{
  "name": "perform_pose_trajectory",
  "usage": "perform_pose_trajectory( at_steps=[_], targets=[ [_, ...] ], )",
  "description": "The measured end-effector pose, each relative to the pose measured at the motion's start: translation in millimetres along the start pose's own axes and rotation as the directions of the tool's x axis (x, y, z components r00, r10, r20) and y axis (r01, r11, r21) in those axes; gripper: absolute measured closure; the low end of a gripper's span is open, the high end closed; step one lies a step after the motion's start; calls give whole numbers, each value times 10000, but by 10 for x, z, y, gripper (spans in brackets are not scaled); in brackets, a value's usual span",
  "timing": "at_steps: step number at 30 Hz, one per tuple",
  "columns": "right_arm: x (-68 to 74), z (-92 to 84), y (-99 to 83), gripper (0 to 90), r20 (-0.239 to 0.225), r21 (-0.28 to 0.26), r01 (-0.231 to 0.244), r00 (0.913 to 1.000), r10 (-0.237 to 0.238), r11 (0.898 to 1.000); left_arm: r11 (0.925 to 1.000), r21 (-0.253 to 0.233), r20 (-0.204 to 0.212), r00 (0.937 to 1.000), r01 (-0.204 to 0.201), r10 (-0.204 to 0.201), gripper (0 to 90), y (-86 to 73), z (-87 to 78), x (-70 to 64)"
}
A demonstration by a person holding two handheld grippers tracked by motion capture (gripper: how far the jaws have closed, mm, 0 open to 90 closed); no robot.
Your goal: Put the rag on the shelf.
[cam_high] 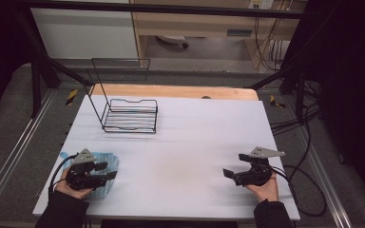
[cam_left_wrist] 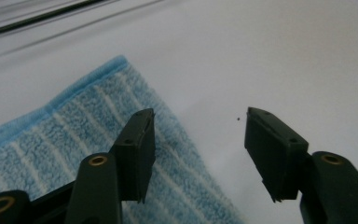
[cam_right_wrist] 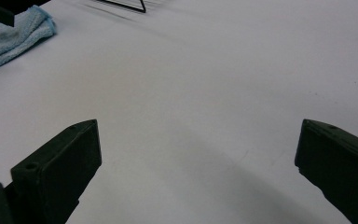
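A light blue striped towel (cam_high: 105,161) lies flat at the near left of the white table (cam_high: 180,142). My left gripper (cam_high: 108,171) hovers over its right edge, open. In the left gripper view the gripper (cam_left_wrist: 198,112) has one finger (cam_left_wrist: 137,144) above the towel (cam_left_wrist: 51,144) and the other above bare table, with nothing pinched. My right gripper (cam_high: 234,165) rests low at the near right, jaws wide open and pointing left. In the right gripper view the right gripper (cam_right_wrist: 199,123) has only bare table between its jaws, and the towel (cam_right_wrist: 14,32) lies far off at the top left.
A black wire rack (cam_high: 130,115) stands at the back left of the table, with a tall wire back leaning away. Its corner (cam_right_wrist: 133,5) shows in the right gripper view. Cables (cam_high: 309,190) trail off the table's right edge. A wooden strip (cam_high: 171,90) borders the far edge.
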State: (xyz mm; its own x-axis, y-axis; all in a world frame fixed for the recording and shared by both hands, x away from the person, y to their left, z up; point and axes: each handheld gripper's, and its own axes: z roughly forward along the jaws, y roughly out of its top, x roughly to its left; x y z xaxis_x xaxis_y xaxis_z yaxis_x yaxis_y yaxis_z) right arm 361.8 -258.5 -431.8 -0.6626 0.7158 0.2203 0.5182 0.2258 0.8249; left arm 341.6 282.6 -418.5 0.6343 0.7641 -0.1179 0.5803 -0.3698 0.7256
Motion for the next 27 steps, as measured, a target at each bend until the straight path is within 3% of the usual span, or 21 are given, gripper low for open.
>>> perform_pose_trajectory(
  at_steps=[5,10,15,20,27],
  targets=[
    [-1,10,-6,10,49,98,64,10000,-64,9999,9985,537,-100,9999,115,-110,499,-33,68,-18],
    [-12,6,-11,10,73,60,29,10000,-29,10000,9937,1108,-361,9992,-153,194,526,-67,164,-70],
    [-13,8,-12,10,74,62,-9,10000,8,10000,9912,1287,-708,9967,-294,388,572,-72,192,-111],
    [-12,11,-13,10,78,77,-24,10000,23,10000,9909,1335,-907,9954,-183,307,651,-78,209,-97],
    [-14,11,-12,10,96,69,-21,10000,20,10000,9887,1482,-1548,9868,-235,466,750,-64,238,-148]
  ],
)
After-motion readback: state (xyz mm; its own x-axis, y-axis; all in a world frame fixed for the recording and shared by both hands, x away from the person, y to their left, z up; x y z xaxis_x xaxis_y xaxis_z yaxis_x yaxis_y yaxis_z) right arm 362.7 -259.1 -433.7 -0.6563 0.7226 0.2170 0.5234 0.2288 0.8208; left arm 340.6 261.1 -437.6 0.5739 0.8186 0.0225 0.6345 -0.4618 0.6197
